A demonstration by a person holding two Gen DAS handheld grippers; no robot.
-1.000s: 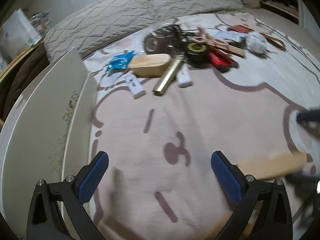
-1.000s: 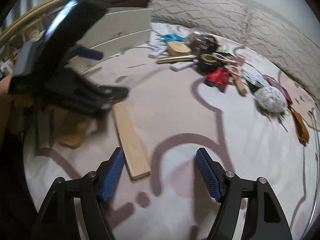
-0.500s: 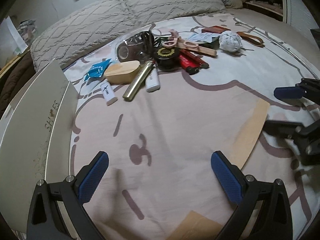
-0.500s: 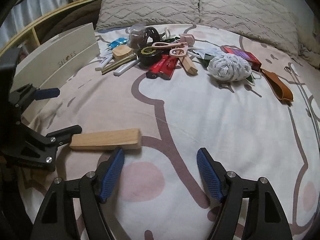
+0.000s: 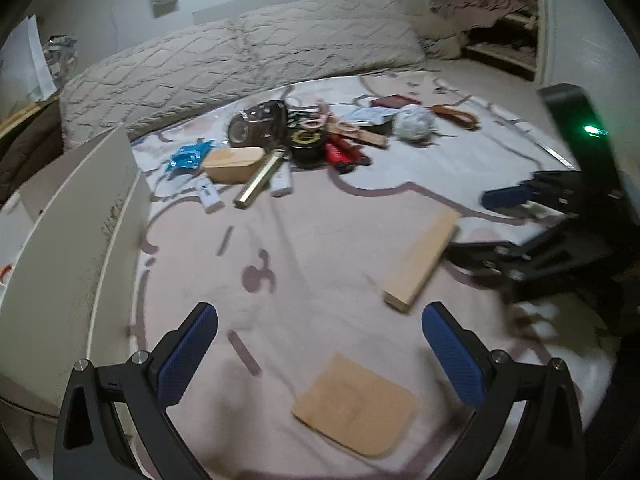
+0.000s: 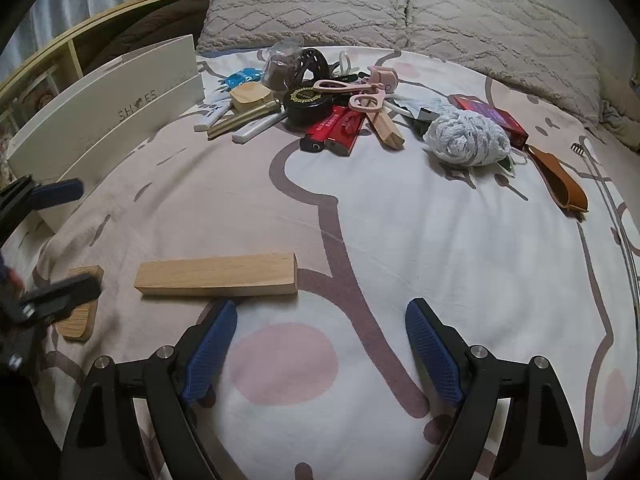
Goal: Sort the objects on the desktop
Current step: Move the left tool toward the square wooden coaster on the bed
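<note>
A long pale wooden block (image 6: 216, 274) lies flat on the bedsheet, just beyond the left fingertip of my right gripper (image 6: 320, 332). That gripper's jaws are opening and nothing is between them. The block (image 5: 420, 256) also shows in the left wrist view, with the right gripper (image 5: 488, 220) to its right. My left gripper (image 5: 320, 332) stands open above a flat rounded wooden piece (image 5: 356, 404), not touching it. In the right wrist view the left gripper (image 6: 60, 240) partly hides that piece (image 6: 80, 312).
A pile lies at the far side: black round tin (image 6: 308, 100), red lighters (image 6: 334, 128), pink scissors (image 6: 368, 100), gold tube (image 6: 244, 118), white yarn ball (image 6: 466, 140), brown leather case (image 6: 560, 184). A white shoe box (image 6: 108, 120) stands along the left. Grey pillows (image 6: 400, 12) lie behind.
The right gripper rolled, so the block now lies crosswise ahead of it, and its jaws spread a little. The left gripper drew back and tilted up, bringing the flat wooden piece into view.
</note>
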